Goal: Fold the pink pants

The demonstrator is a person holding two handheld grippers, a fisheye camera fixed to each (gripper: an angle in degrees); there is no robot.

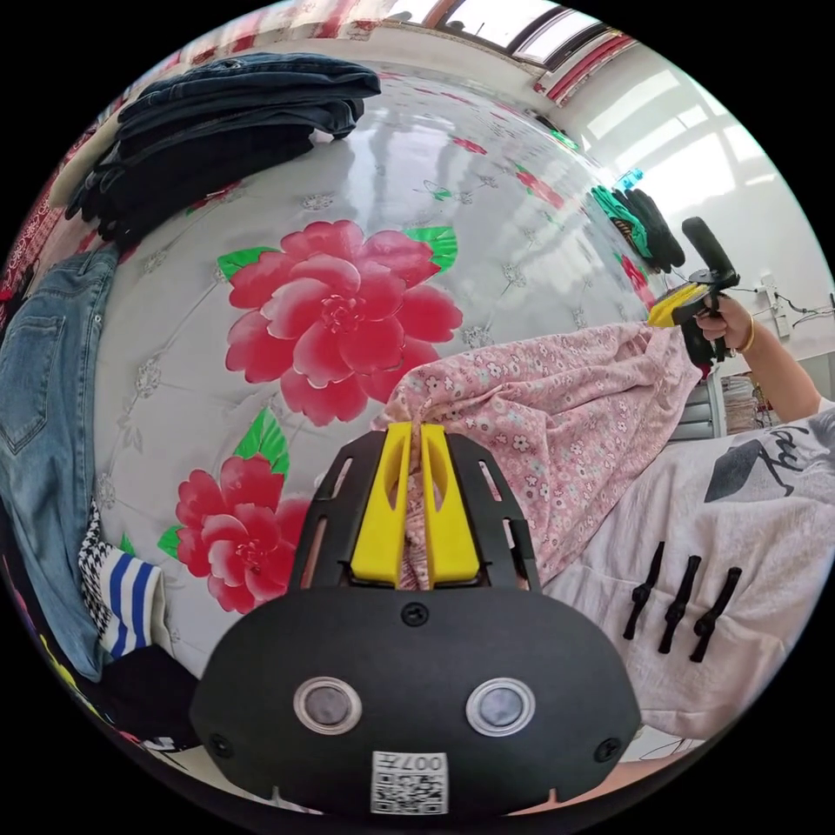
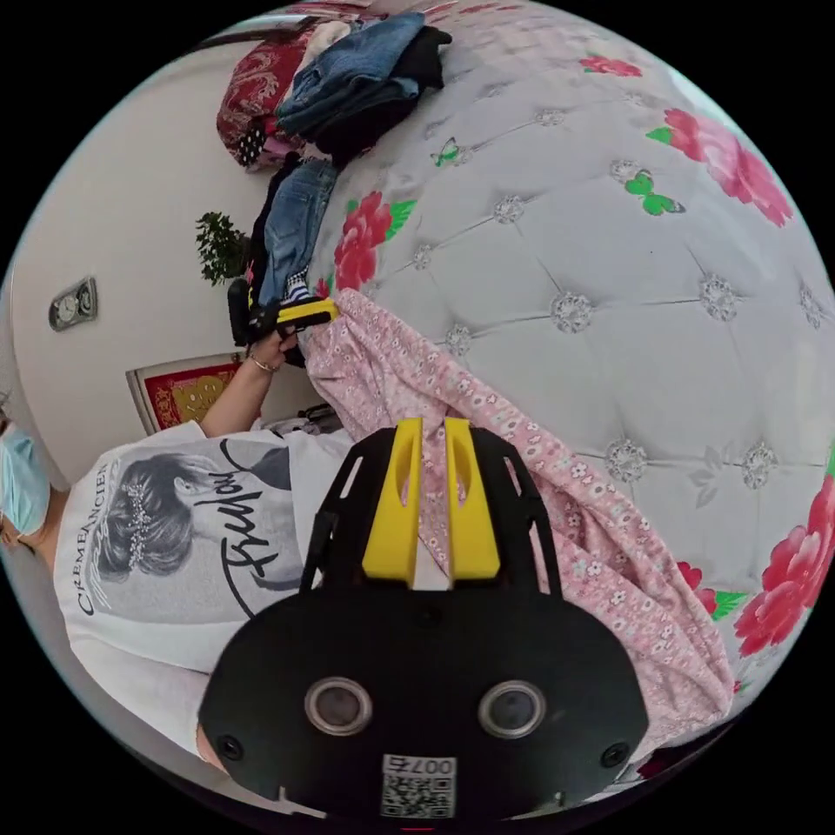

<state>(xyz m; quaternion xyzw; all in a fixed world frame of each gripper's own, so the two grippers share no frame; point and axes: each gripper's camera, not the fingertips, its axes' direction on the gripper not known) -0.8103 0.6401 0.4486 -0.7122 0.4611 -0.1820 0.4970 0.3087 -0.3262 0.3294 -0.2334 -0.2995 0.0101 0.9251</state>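
Left gripper [image 1: 416, 435]: its two yellow jaws are clamped together on a bunched edge of the pink pants [image 1: 557, 417]; the cloth runs up between them in the left gripper view.
Right gripper [image 2: 433, 430]: jaws nearly together with pink floral cloth pinched between them in the right gripper view.
Pink pants: held up between the two grippers as a stretched band, just above the bed [image 2: 609, 261], sagging in the middle.
Bed: covered in a grey tufted spread with large red flowers [image 1: 339, 313].
Other clothes: a dark folded stack [image 1: 226, 113] at the far side of the bed; blue jeans [image 1: 43, 409] along one edge; a striped item [image 1: 130, 600] beside them.
Person: white printed shirt [image 2: 174, 531], standing at the bed's edge, one hand [image 1: 726, 326] gripping the far handle.
Wall: a small plant [image 2: 222, 243] near it.
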